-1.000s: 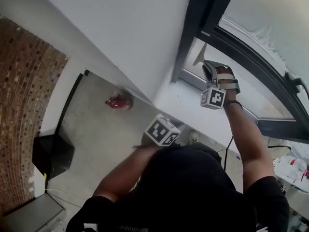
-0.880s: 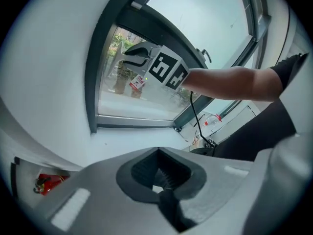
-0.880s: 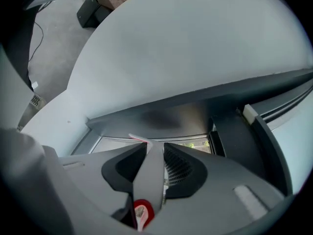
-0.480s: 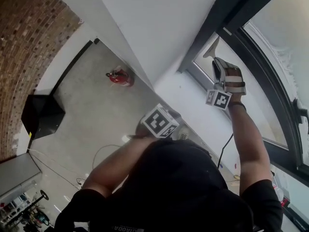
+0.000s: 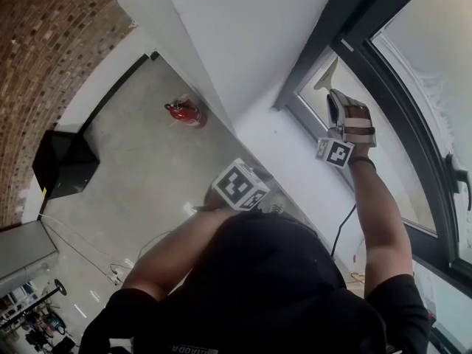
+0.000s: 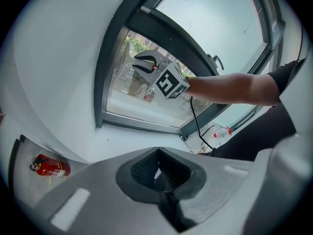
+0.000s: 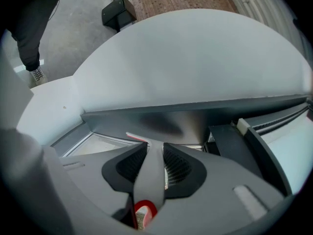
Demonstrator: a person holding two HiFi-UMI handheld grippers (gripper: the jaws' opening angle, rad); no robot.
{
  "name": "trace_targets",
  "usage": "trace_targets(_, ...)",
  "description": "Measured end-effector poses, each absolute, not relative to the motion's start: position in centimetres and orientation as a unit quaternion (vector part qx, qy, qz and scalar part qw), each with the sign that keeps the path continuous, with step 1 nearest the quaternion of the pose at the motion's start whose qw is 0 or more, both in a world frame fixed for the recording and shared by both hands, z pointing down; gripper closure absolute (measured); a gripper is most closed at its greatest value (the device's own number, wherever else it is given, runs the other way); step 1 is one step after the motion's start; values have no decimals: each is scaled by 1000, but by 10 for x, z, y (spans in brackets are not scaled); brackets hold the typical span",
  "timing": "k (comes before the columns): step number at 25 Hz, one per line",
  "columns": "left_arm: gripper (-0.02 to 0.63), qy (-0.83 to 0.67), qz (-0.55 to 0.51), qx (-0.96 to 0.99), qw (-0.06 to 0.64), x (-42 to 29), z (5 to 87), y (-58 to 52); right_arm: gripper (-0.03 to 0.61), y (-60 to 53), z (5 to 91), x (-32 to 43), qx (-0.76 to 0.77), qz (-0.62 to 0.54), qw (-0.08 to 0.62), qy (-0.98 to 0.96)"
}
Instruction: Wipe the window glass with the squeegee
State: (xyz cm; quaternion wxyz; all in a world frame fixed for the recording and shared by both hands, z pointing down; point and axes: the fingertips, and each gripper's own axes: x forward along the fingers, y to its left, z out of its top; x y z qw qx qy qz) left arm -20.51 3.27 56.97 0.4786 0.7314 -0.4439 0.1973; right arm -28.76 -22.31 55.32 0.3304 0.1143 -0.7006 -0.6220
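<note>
Right claw: the right gripper (image 7: 155, 163) was clamped on the grey-handled, red-tipped plastic squeegee (image 7: 148, 177). The ribbed pads pressed the handle from both sides, and the red end sat back behind the jaws. Gripping it across the flats probably stopped the blade twisting when pressed on the pane.

Squeegee position: in the head view its pale blade end (image 5: 327, 74) stuck out past the gripper's tips, at the upper corner of the lower pane. It was at or very near the surface, but contact could not be confirmed.

Window glass: the clear lower pane of window glass (image 6: 126, 84) sat inside a dark metal window frame (image 5: 323, 32). Starting in a corner beside the frame would let one stroke cover the pane edge to edge.

Right arm: the person's bare forearm (image 5: 376, 198) was stretched up and out, which suited the height of the pane.

Left claw: the left gripper (image 6: 157, 173) had its jaws together with nothing between them. It was low by the person's chest and well apart from the glass, likely parked because the wipe needs one tool.

Stage: judged to be the set-up for a stroke, at or near its start.

Bystander: a red cylindrical fire extinguisher (image 5: 184, 113) lay on the grey floor far below, out of the way.
</note>
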Motion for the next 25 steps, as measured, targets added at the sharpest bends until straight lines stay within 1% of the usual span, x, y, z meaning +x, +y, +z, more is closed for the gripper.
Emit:
trace_targets(7,614,-431,209,742,470,-193,569,28,469,-218,549,-248,125,-613,330,-707)
trace_targets(16,614,-409,227,758,455,-176,565,19,468,-208,550,-160,141,-609,352,-696)
trace_targets(25,614,-385,240,775,440,-166,558,6,466,-205,542,-76,181,-582,393,-688)
